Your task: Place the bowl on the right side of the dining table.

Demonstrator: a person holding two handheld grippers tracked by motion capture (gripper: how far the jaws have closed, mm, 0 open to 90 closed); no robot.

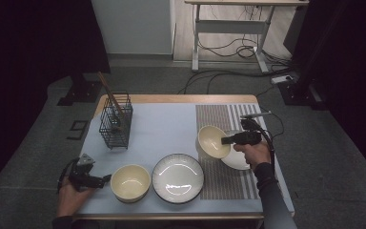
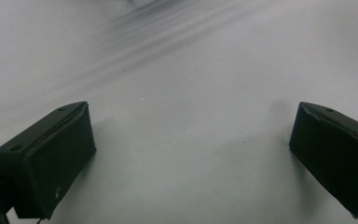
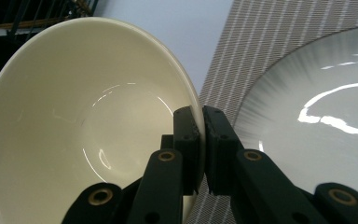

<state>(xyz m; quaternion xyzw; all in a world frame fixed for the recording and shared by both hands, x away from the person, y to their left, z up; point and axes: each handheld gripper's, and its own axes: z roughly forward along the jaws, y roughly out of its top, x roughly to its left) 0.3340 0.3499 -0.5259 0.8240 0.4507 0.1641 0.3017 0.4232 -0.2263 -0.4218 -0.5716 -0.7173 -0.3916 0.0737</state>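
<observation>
My right gripper (image 1: 225, 140) is shut on the rim of a cream bowl (image 1: 213, 141), which hangs tilted over the striped placemat (image 1: 228, 181). In the right gripper view the jaws (image 3: 201, 116) pinch the bowl's (image 3: 74, 121) thin wall, one jaw inside and one outside. Beside it lies a dark-rimmed plate (image 3: 317, 121). My left gripper (image 1: 106, 178) rests open at the table's front left, next to a second cream bowl (image 1: 130, 182). Its two jaws (image 2: 193, 116) stand wide apart over bare cloth with nothing between them.
The dark-rimmed plate (image 1: 177, 178) sits at front centre. A white plate (image 1: 236, 160) lies under my right hand. A black wire basket (image 1: 116, 121) with wooden sticks stands at the back left. A pale blue cloth (image 1: 162, 129) covers the table.
</observation>
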